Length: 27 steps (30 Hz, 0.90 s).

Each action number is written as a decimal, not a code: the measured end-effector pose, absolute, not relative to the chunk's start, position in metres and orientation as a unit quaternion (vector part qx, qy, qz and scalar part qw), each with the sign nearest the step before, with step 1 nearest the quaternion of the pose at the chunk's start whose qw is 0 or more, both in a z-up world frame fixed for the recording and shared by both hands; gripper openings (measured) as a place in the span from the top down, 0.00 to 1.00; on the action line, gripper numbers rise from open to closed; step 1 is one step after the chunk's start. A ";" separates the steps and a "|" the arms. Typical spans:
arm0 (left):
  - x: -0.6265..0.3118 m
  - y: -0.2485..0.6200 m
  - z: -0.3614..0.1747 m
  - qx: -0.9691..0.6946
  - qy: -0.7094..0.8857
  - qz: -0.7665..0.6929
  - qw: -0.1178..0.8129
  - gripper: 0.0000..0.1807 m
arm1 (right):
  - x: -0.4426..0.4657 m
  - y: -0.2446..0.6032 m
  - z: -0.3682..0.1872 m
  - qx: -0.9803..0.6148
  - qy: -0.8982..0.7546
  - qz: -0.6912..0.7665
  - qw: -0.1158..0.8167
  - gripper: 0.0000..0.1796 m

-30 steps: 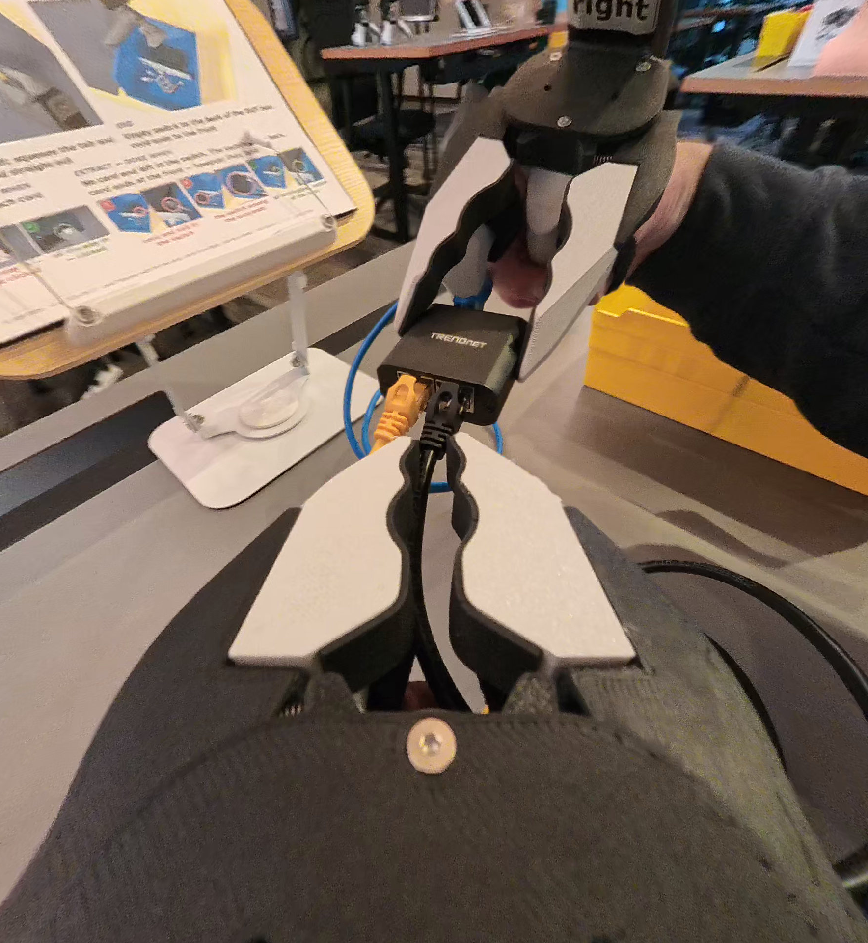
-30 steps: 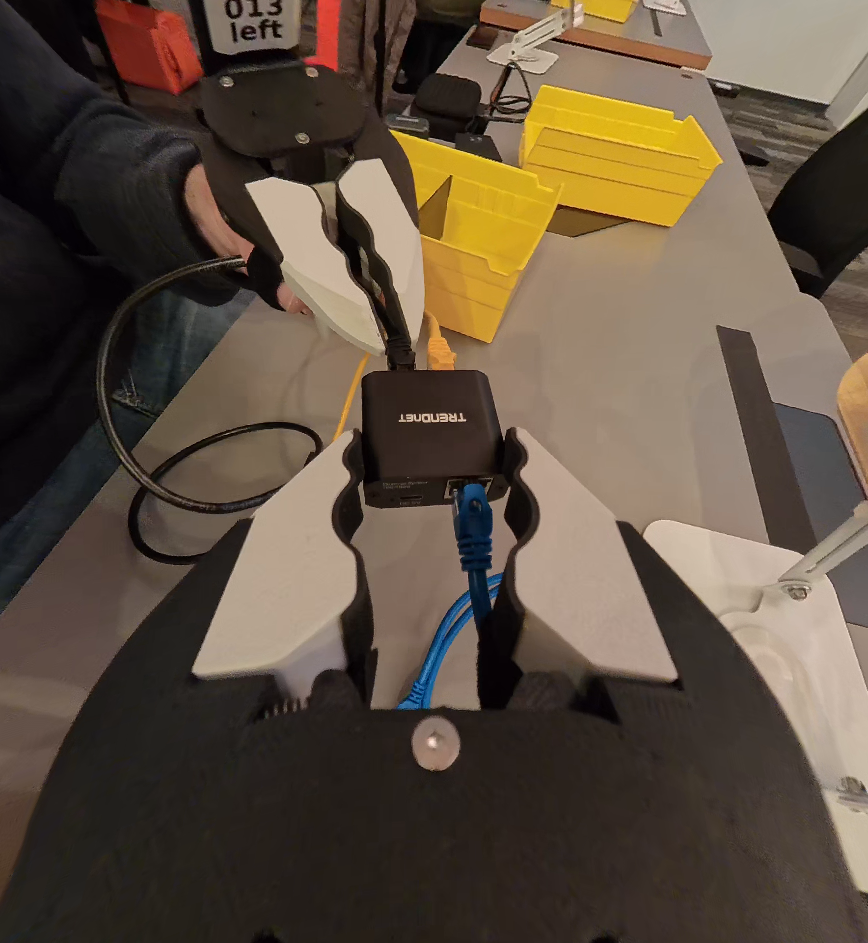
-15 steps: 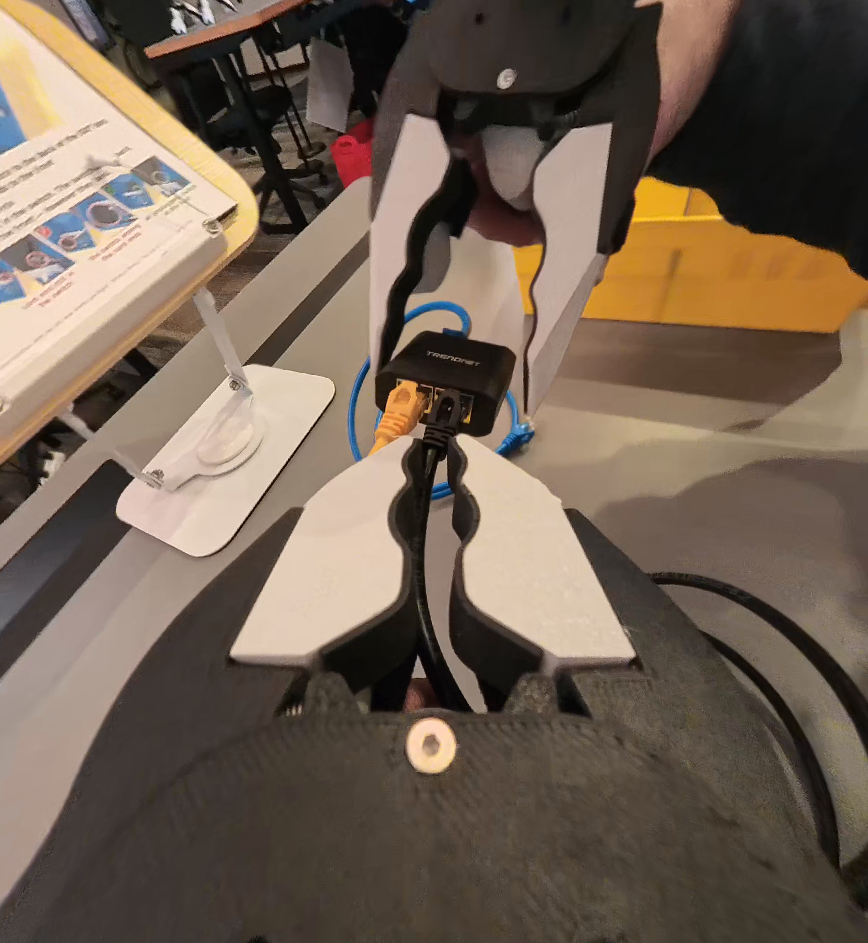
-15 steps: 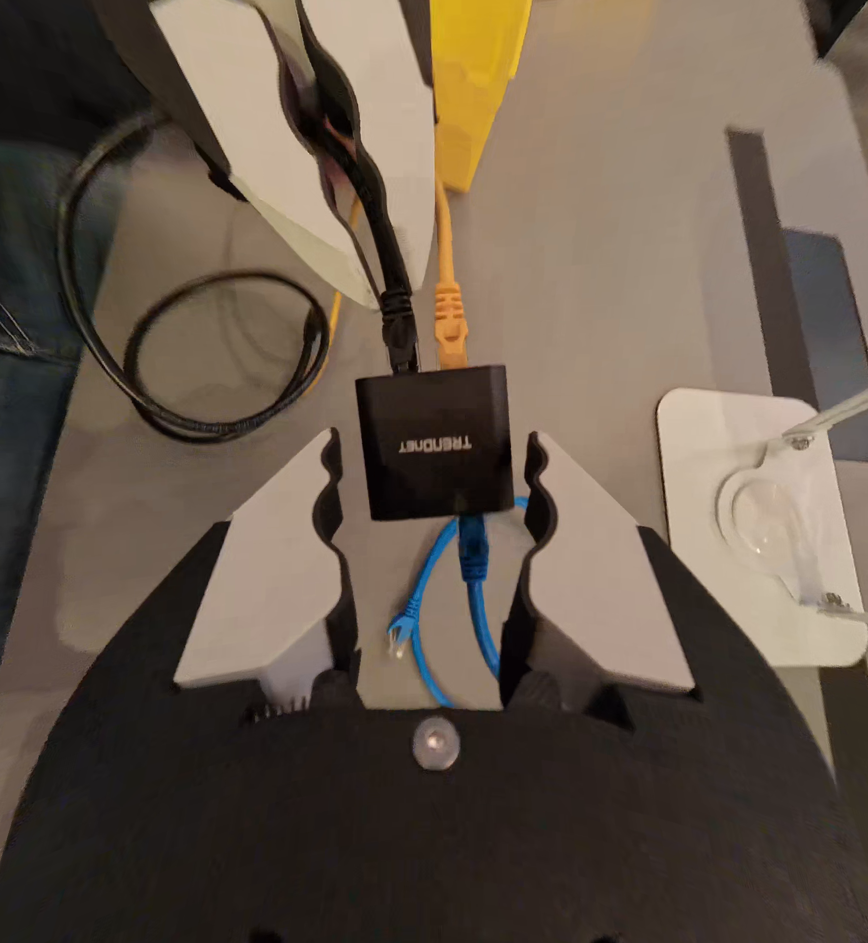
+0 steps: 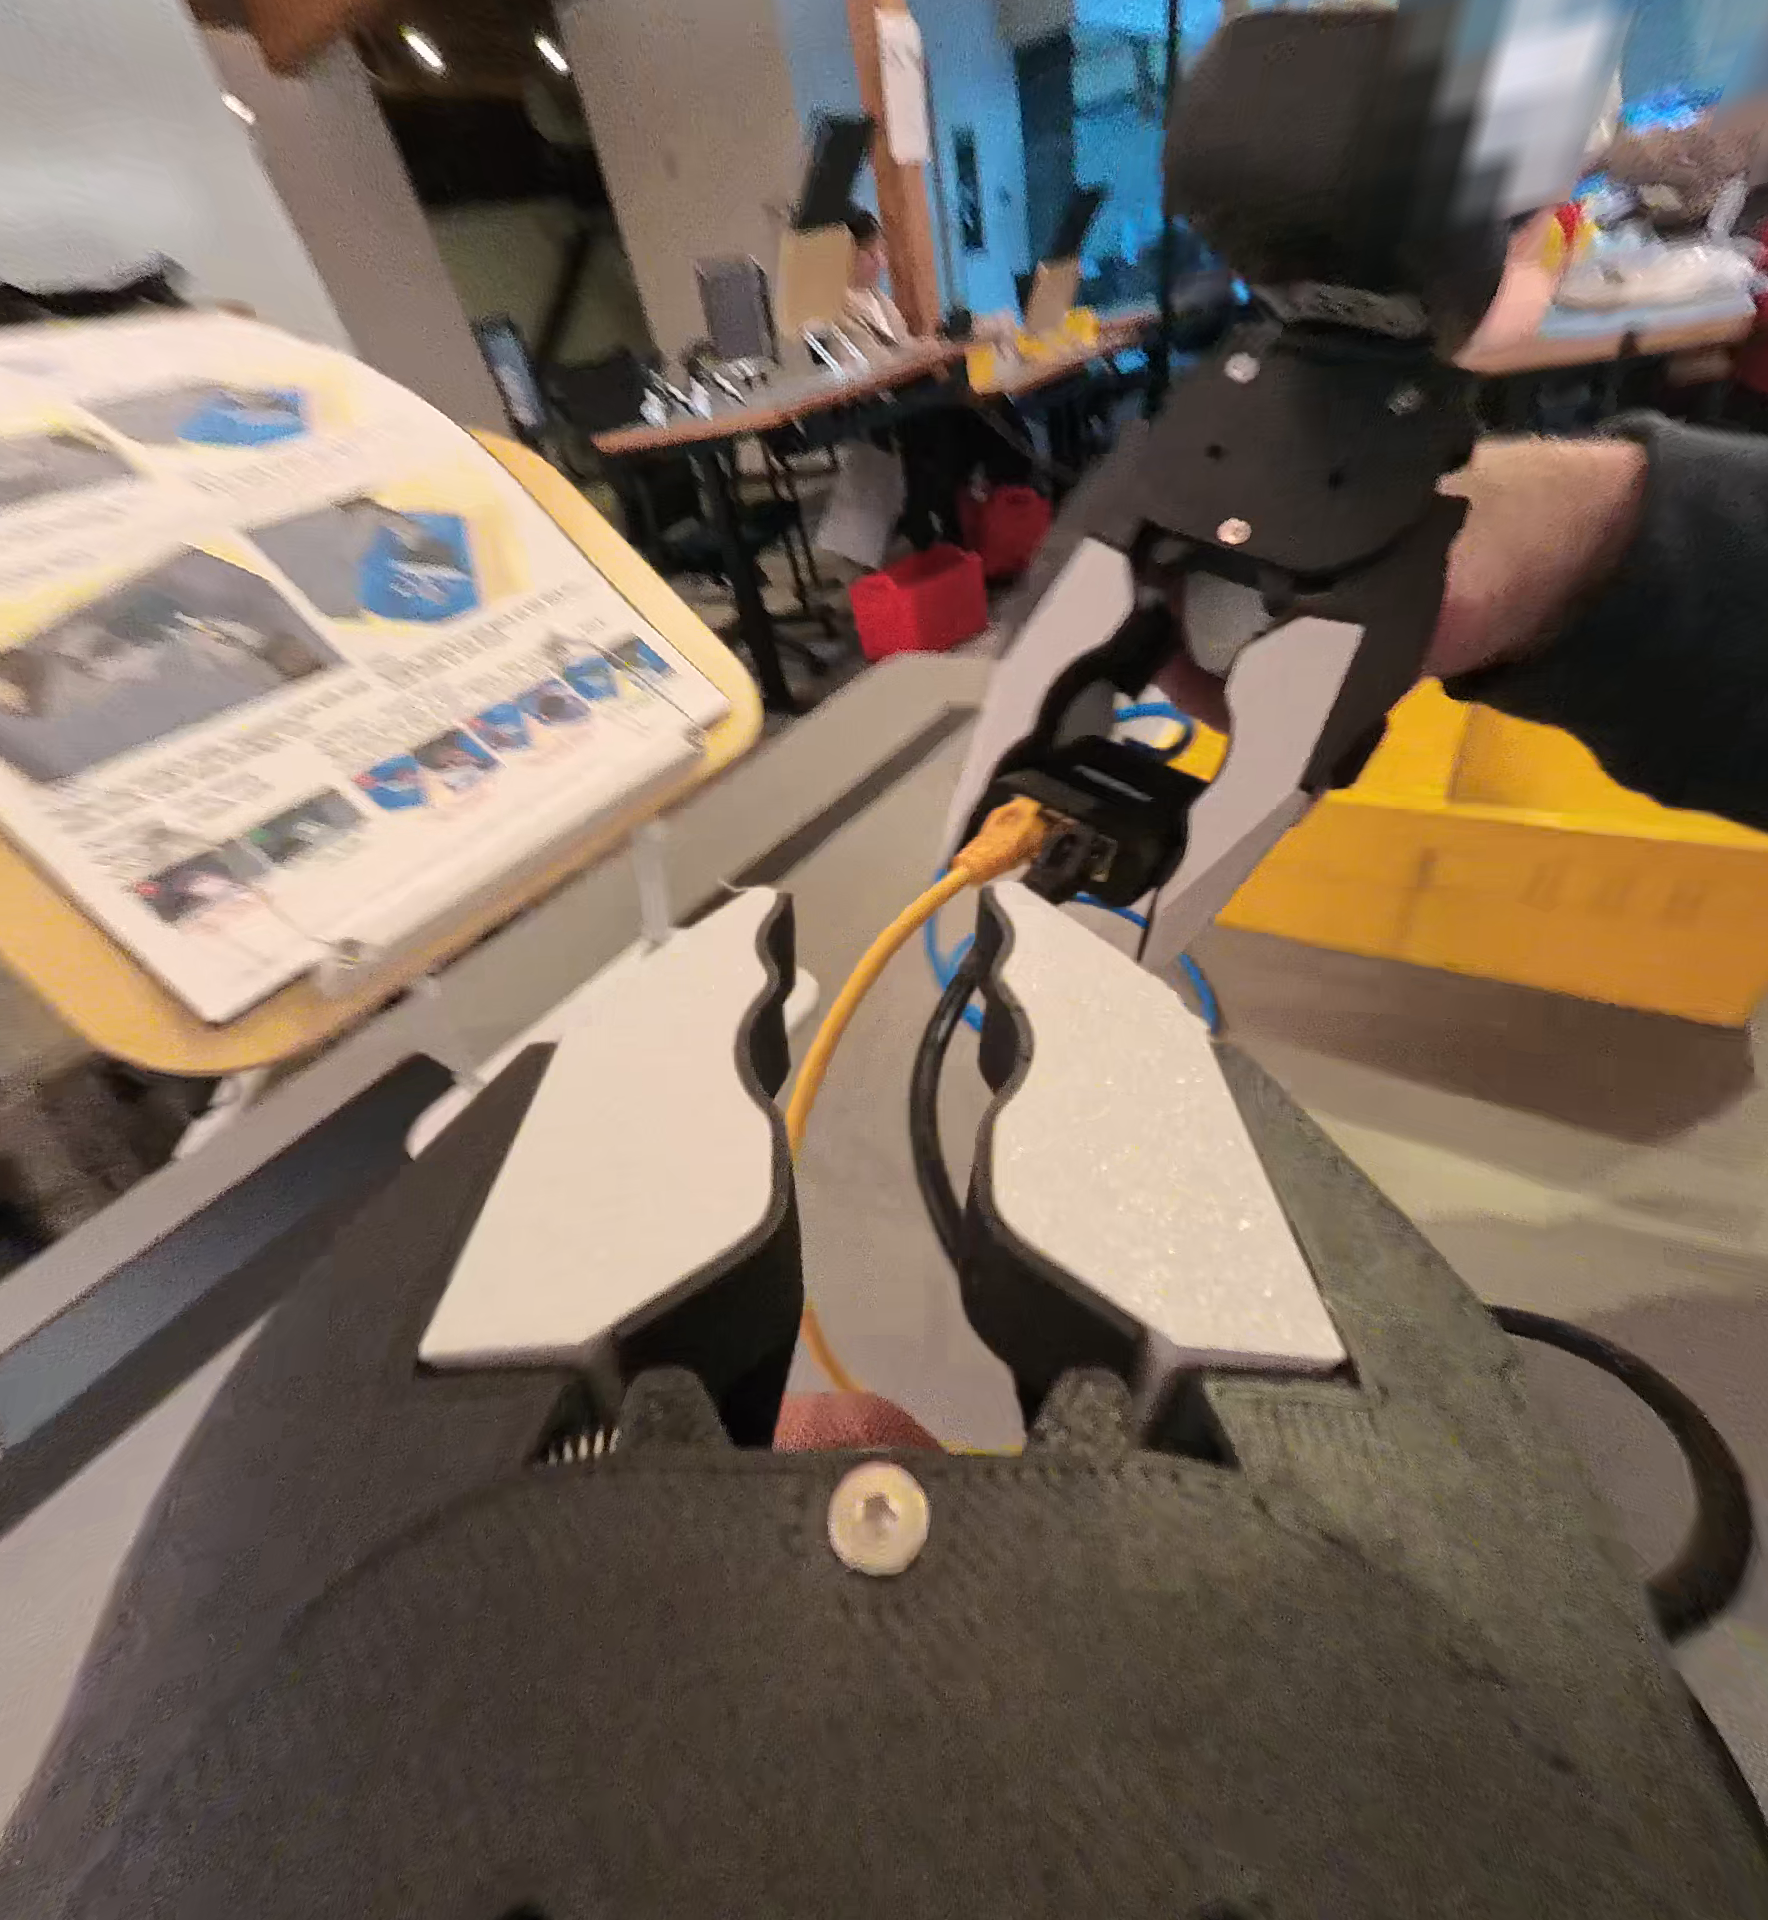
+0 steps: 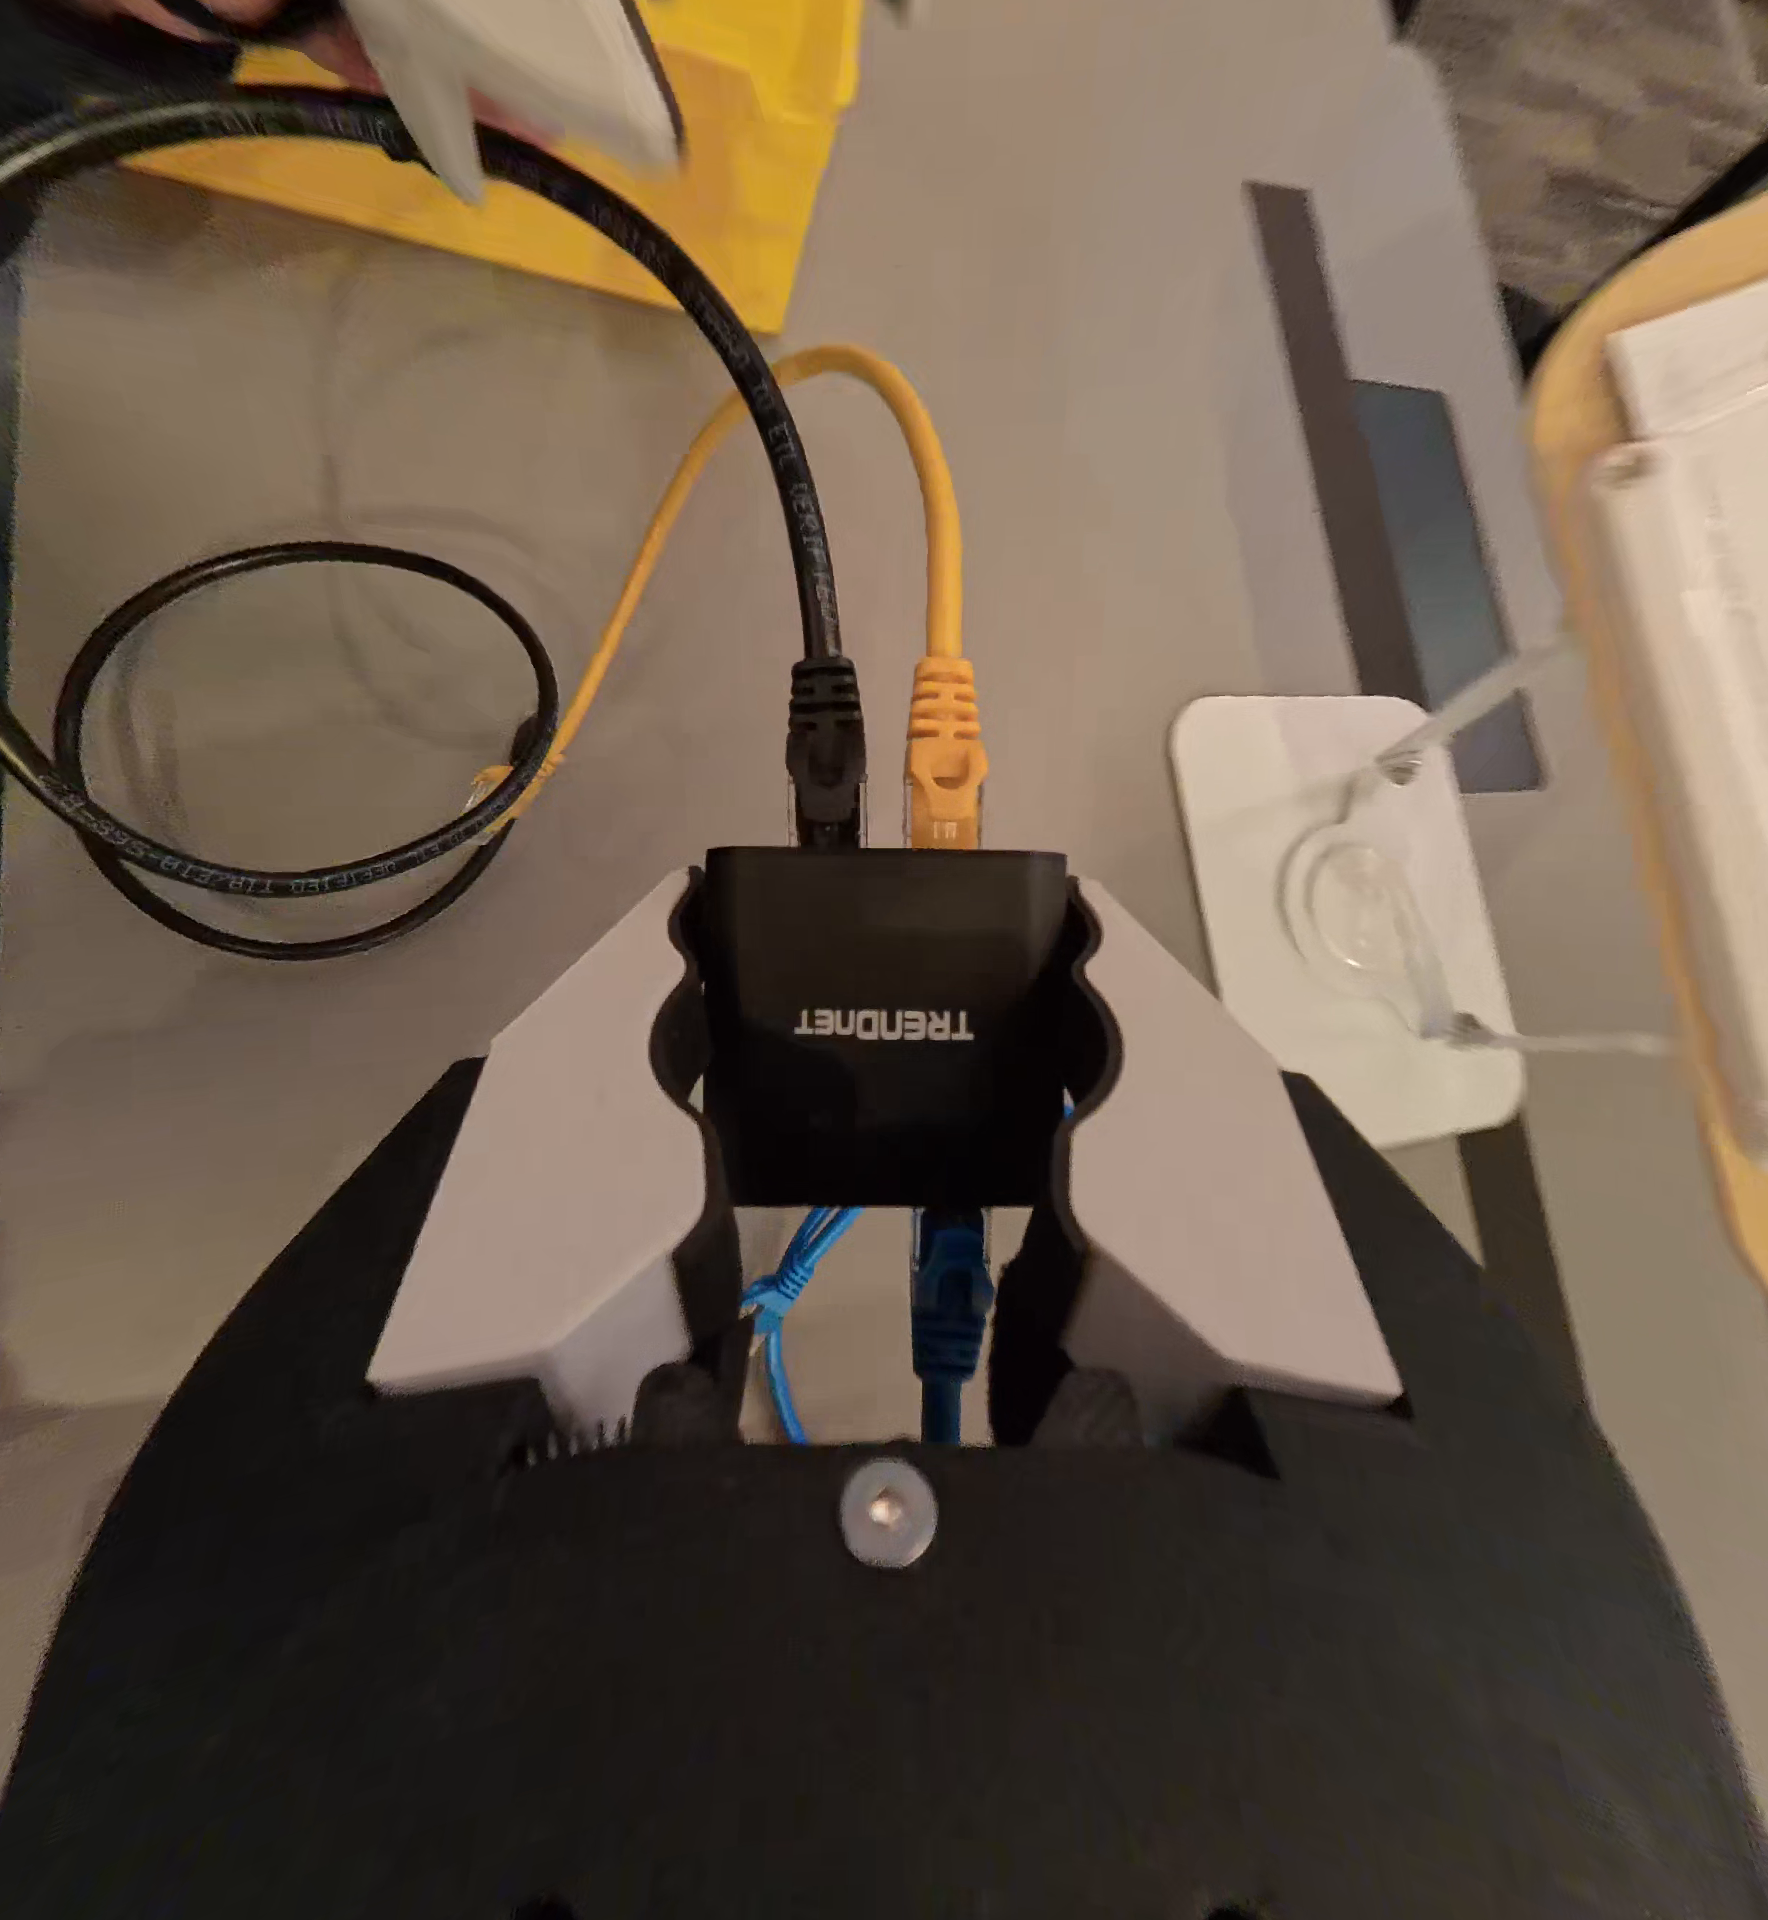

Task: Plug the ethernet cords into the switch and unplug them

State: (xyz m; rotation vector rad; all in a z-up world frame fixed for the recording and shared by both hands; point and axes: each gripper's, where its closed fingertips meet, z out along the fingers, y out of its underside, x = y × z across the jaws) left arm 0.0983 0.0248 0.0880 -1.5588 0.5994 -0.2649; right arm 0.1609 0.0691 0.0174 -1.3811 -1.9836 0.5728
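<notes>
Right wrist view: right gripper [image 6: 885,1049] clamps the black switch [image 6: 885,1029] above the grey table [image 6: 1067,436]; black cord [image 6: 826,748], orange cord [image 6: 944,748] seated. Left gripper [image 5: 885,945] spread; keep the switch steady, regrip the boot.

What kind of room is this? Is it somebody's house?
Probably not a house. It looks like a shared workshop or lab: rows of long tables crowded with gear, yellow parts bins, and an instruction sheet on a stand beside the grey worktable.
</notes>
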 end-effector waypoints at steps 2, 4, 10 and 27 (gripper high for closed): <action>0.080 0.019 0.111 -0.672 0.231 -0.112 0.695 0.81 | 0.170 0.082 0.042 -0.542 -0.733 0.214 0.350 0.63; 0.059 0.010 0.133 -0.651 0.188 -0.108 0.728 0.82 | 0.179 0.096 0.071 -0.556 -0.708 0.212 0.381 0.64; 0.017 -0.018 0.146 -0.596 0.075 -0.136 0.788 0.87 | 0.224 0.139 0.168 -0.595 -0.618 0.198 0.475 0.64; 0.076 0.023 0.025 -0.689 0.098 -0.186 0.693 0.87 | 0.357 0.182 0.234 -0.682 -0.393 0.207 0.581 0.64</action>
